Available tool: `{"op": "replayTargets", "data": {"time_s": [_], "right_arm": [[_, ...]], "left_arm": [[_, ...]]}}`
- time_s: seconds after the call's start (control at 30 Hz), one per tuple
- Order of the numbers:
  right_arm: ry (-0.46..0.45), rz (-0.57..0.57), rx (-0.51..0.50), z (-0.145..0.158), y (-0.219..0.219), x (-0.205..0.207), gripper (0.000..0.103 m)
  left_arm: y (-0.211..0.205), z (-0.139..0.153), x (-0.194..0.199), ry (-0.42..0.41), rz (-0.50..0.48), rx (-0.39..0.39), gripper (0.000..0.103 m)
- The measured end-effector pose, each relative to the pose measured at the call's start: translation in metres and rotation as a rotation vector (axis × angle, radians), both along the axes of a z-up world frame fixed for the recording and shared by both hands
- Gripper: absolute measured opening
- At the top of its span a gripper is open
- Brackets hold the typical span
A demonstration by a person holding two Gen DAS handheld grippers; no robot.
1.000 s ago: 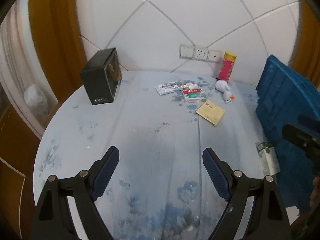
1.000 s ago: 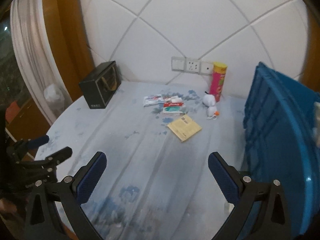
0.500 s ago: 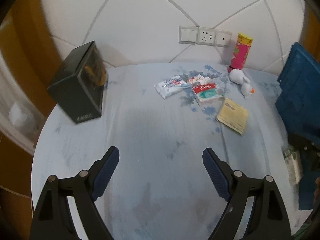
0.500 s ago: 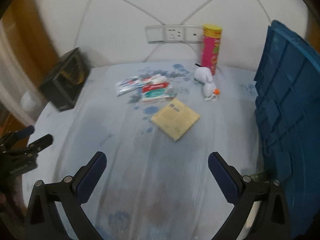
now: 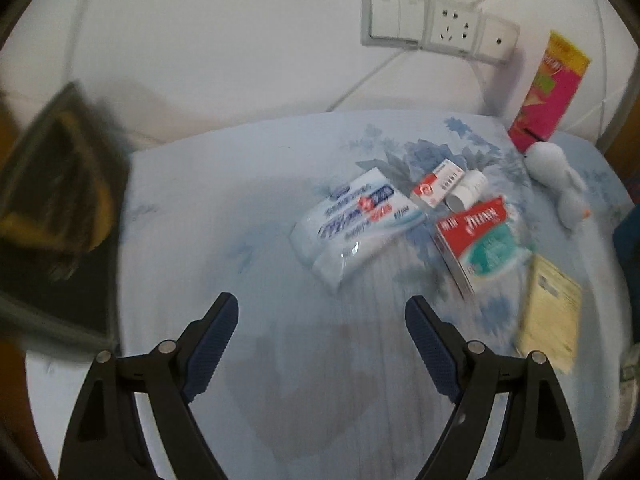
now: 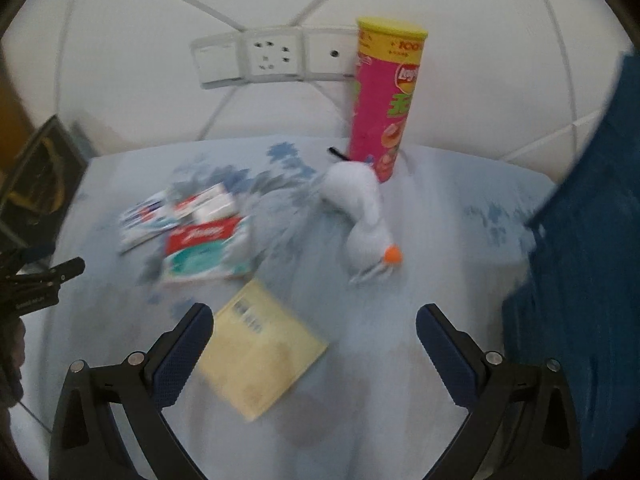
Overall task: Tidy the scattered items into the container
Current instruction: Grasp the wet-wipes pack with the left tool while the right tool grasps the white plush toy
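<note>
On the flowered blue tablecloth lie a white wipes pack (image 5: 356,220), a small red-and-white box (image 5: 438,188), a white bottle (image 5: 468,192), a red-and-teal box (image 5: 482,240), a yellow packet (image 5: 550,312) and a white plush duck (image 5: 560,176). My left gripper (image 5: 322,320) hangs open just short of the wipes pack, nothing between its fingers. In the right wrist view my right gripper (image 6: 314,332) is open above the yellow packet (image 6: 260,352), with the plush duck (image 6: 364,212) and the red-and-teal box (image 6: 208,252) beyond. The blue container (image 6: 588,260) stands at the right.
A pink chips can (image 6: 384,96) stands at the back by the wall sockets (image 6: 272,58). A black box (image 5: 52,208) sits at the table's left side. The padded white wall closes the back. The left gripper's black frame (image 6: 36,284) shows at the right view's left edge.
Both grippers have moved forward and down toward the scattered items, which now look much larger. Their jaws stay as wide as before.
</note>
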State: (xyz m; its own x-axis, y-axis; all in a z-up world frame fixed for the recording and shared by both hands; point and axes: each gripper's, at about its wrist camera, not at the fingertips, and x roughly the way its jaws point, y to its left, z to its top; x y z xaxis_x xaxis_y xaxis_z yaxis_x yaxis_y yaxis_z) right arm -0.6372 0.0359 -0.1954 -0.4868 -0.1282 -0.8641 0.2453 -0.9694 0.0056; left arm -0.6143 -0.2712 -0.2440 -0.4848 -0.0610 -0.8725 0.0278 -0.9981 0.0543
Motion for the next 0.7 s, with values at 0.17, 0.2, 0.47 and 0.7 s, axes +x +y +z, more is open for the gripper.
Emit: {"op": "replayTargets", "data": {"time_s": [0.17, 0.2, 0.47, 0.7], "right_arm": [[-0.012, -0.002, 0.023, -0.024, 0.012, -0.050, 0.103], [-0.012, 0.000, 0.031, -0.028, 0.014, -0.060, 0.103], [-0.041, 0.038, 0.099, -0.066, 0.011, -0.115, 0.103], [-0.052, 0.010, 0.037, -0.089, 0.014, -0.130, 0.103]], "left_arm": [[0.009, -0.031, -0.047, -0.009, -0.088, -0.064, 0.086], [0.010, -0.036, -0.053, -0.012, -0.102, -0.066, 0.086], [0.022, -0.058, -0.082, -0.007, -0.174, -0.063, 0.094], [0.011, -0.066, -0.090, 0.016, -0.134, 0.027, 0.103]]}}
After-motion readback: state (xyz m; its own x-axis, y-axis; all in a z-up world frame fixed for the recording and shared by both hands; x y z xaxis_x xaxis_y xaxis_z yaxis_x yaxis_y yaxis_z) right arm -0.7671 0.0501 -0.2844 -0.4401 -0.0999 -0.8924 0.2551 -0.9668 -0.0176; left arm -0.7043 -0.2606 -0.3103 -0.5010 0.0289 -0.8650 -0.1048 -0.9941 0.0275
